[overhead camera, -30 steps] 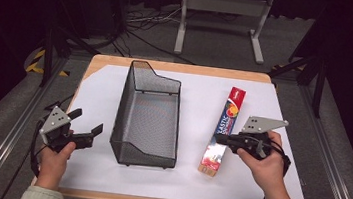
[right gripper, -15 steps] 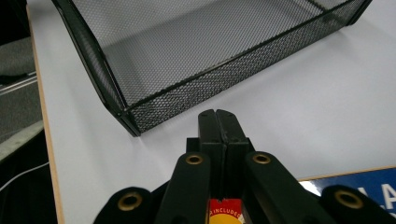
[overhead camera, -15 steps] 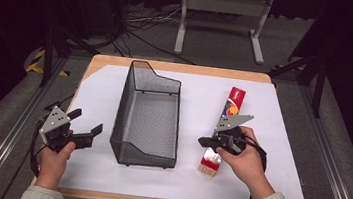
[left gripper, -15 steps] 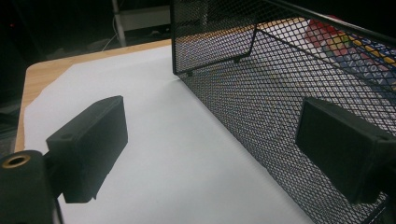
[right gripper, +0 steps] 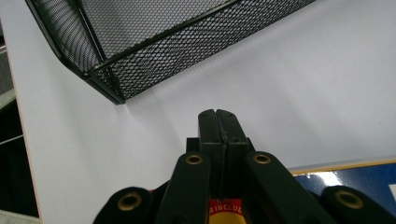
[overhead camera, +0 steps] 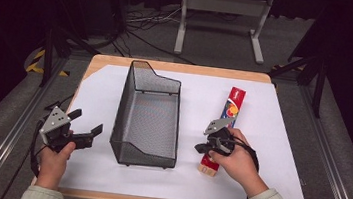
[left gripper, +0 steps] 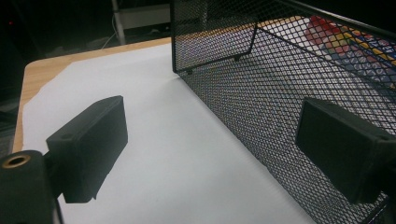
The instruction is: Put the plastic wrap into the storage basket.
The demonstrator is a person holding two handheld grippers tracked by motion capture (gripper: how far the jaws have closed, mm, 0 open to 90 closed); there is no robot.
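Long printed box [overhead camera: 226, 121] beside a black mesh basket [overhead camera: 148, 116] on the white-covered wooden counter [overhead camera: 280, 141].
Right gripper [overhead camera: 200, 147] fingers pressed together over the box's near end; left gripper [overhead camera: 86, 128] fingers apart; dark room, floor cables [overhead camera: 145, 23].

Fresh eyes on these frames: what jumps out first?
The black mesh basket at the middle of the white-covered table, empty as far as the high view shows. Right of it lies a long red box, with the right gripper above its near end, jaws pressed together. The left gripper is open, left of the basket.
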